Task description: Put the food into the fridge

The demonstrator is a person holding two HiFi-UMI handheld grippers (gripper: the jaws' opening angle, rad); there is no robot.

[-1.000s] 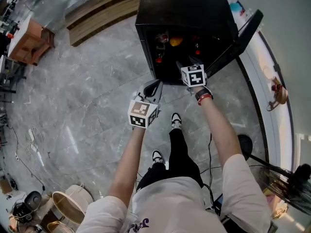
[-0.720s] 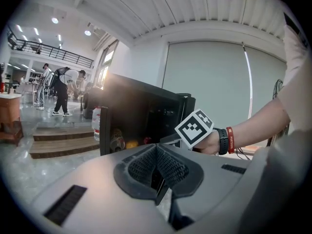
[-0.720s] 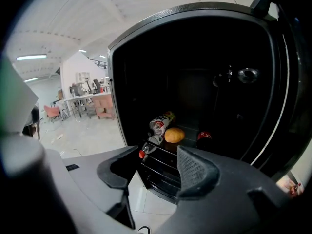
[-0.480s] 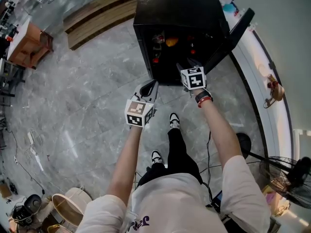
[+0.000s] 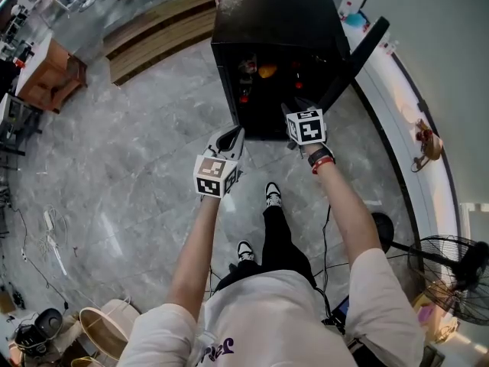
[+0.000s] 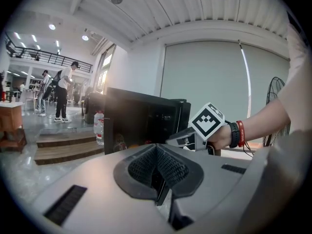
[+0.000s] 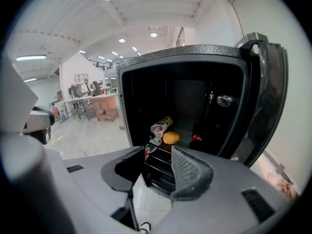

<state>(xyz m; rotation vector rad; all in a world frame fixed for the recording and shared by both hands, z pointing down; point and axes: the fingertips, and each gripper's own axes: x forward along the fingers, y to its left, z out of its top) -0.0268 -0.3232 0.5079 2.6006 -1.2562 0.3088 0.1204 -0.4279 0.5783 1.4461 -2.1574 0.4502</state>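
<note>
Grey marble floor [image 5: 130,167] is lying open at left and centre. Black fridge [image 5: 275,21] is standing at top centre, its door [image 5: 359,52] hanging open rightward, with an orange [image 7: 170,137] sitting inside. The left tool [image 6: 157,152] is staying pinched together and empty. The right tool [image 7: 158,160] is standing half-wide, its jaws having just been closing with nothing between them.

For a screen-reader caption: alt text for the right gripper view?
An open black fridge, door swung right, holds an orange and a red-capped bottle. The right gripper faces it; its empty jaws, apart, have just been closing.
</note>
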